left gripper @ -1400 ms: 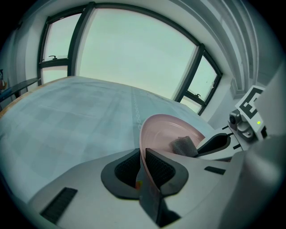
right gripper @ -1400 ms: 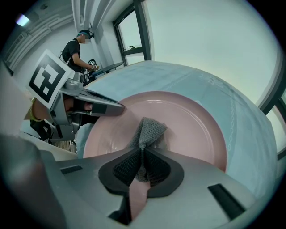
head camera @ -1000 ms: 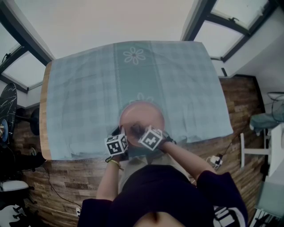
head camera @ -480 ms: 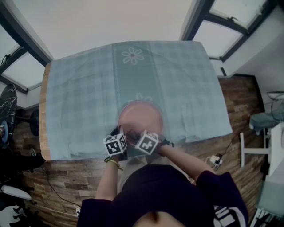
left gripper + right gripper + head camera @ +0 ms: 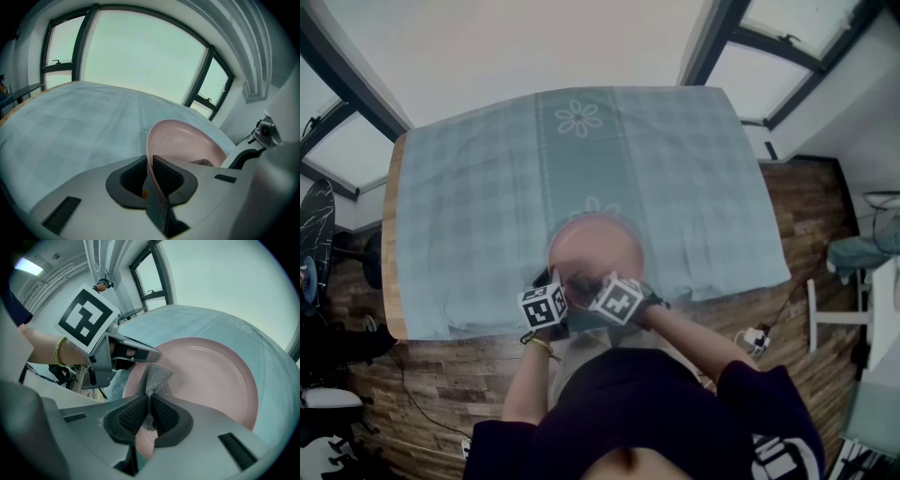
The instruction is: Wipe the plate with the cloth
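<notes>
Plate (image 5: 211, 380) spreads far from my right tongs (image 5: 149, 416), which clamp the cloth (image 5: 154, 377) on its near part; my left tongs (image 5: 147, 174) grip its near rim.

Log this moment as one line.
left gripper: shut on plate rim | right gripper: shut on cloth, over plate | phase: wiping

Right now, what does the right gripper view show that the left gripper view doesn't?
Only the right gripper view: the grey cloth pinched between the pads of the right tool and held against the inside of the plate. It also shows the left tool from outside, with its marker cube. Only the left gripper view: the left tool's pads clamped on the plate's rim, and the windows beyond the table. Both: the pink plate on the checked tablecloth.
</notes>
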`<state>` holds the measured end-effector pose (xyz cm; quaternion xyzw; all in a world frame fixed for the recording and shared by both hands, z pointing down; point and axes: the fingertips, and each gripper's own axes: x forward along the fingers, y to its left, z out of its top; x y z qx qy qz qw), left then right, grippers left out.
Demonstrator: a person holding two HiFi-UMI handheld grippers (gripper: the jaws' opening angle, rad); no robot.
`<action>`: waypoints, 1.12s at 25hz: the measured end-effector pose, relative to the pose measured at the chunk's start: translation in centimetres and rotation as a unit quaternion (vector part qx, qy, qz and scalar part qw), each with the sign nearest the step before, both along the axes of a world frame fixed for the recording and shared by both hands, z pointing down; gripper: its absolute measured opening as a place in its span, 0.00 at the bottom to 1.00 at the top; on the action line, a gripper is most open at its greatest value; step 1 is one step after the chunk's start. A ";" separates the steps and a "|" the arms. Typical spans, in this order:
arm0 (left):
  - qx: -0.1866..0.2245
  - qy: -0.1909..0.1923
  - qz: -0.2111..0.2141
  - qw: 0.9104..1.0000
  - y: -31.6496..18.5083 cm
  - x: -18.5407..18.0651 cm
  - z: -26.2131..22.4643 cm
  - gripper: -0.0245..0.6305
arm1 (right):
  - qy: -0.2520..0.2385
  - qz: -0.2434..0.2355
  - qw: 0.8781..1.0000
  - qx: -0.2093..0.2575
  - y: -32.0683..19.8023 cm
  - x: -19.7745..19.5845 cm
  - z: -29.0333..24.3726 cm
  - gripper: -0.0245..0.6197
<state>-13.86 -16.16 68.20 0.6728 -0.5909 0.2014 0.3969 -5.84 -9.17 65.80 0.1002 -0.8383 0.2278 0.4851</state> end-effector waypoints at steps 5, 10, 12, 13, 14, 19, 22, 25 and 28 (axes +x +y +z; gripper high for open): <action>0.000 0.001 0.001 1.000 0.0 0.0 -0.1 0.11 | 0.028 0.038 0.998 0.036 -3.7 3.2 -0.6 0.09; 0.001 0.000 0.002 1.000 0.0 0.0 -0.1 0.11 | 0.065 0.078 0.992 0.073 -7.8 6.8 -0.8 0.09; 0.001 0.001 0.002 1.000 0.0 0.1 -0.1 0.11 | 0.080 0.089 0.990 0.078 -8.9 8.0 -0.6 0.09; 0.001 0.001 0.002 1.000 0.0 0.1 -0.1 0.11 | 0.086 0.094 0.989 0.079 -9.3 8.4 -0.4 0.09; 0.001 0.002 0.002 1.000 0.0 0.1 -0.1 0.11 | 0.090 0.099 0.988 0.079 -9.6 8.8 -0.3 0.09; 0.000 0.003 0.004 1.000 0.0 0.1 0.0 0.11 | 0.122 0.113 0.982 0.087 -10.7 10.4 0.4 0.09; 0.001 0.003 0.004 1.000 0.0 0.0 0.0 0.11 | 0.136 0.116 0.980 0.091 -10.8 10.9 0.9 0.09; 0.001 0.004 0.005 1.000 0.1 0.1 0.0 0.11 | 0.149 0.115 0.978 0.094 -10.6 11.4 1.3 0.09; 0.001 0.004 0.004 1.000 0.0 0.1 0.0 0.11 | 0.151 0.111 0.979 0.083 -10.1 11.4 1.7 0.09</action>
